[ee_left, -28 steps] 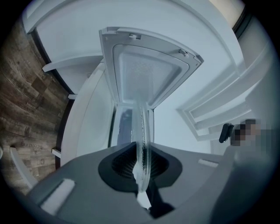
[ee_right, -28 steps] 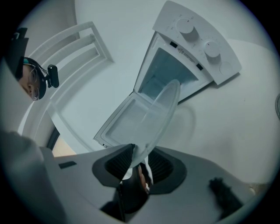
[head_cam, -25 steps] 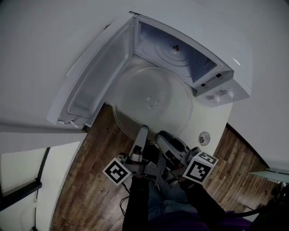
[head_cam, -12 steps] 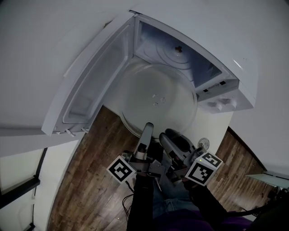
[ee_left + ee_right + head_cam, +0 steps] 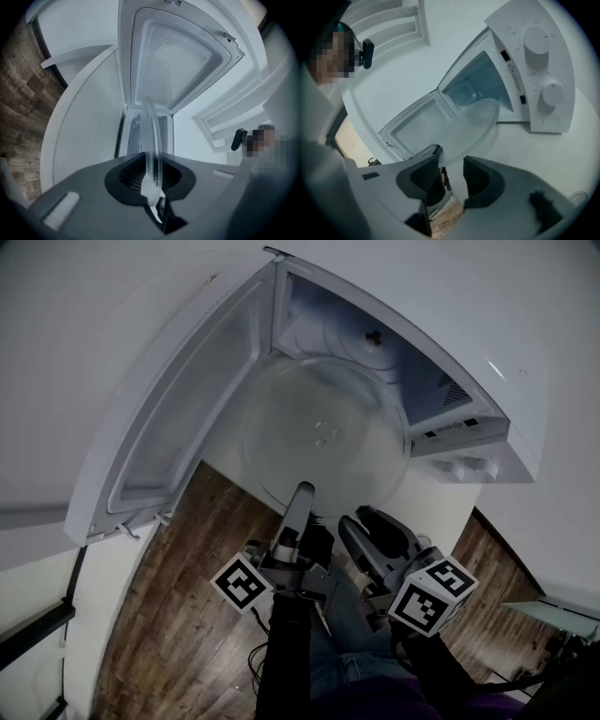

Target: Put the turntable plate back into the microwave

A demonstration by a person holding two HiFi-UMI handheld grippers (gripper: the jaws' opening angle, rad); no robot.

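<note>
The clear glass turntable plate is held roughly level in front of the open microwave, its far rim at the mouth of the cavity. My left gripper is shut on the plate's near rim; in the left gripper view the plate runs edge-on between the pads of the left gripper. My right gripper sits just right of it, short of the rim. Its jaws have just been opening, and in the right gripper view the right gripper has nothing between its pads. The plate lies ahead of them.
The microwave door swings out wide to the left. The drive hub shows on the cavity floor. Two control knobs sit on the right panel. The white counter carries the oven; wooden floor lies below.
The plate has moved toward the microwave's opening with the left gripper. The right gripper's jaws have spread wider and now sit back from the plate's rim.
</note>
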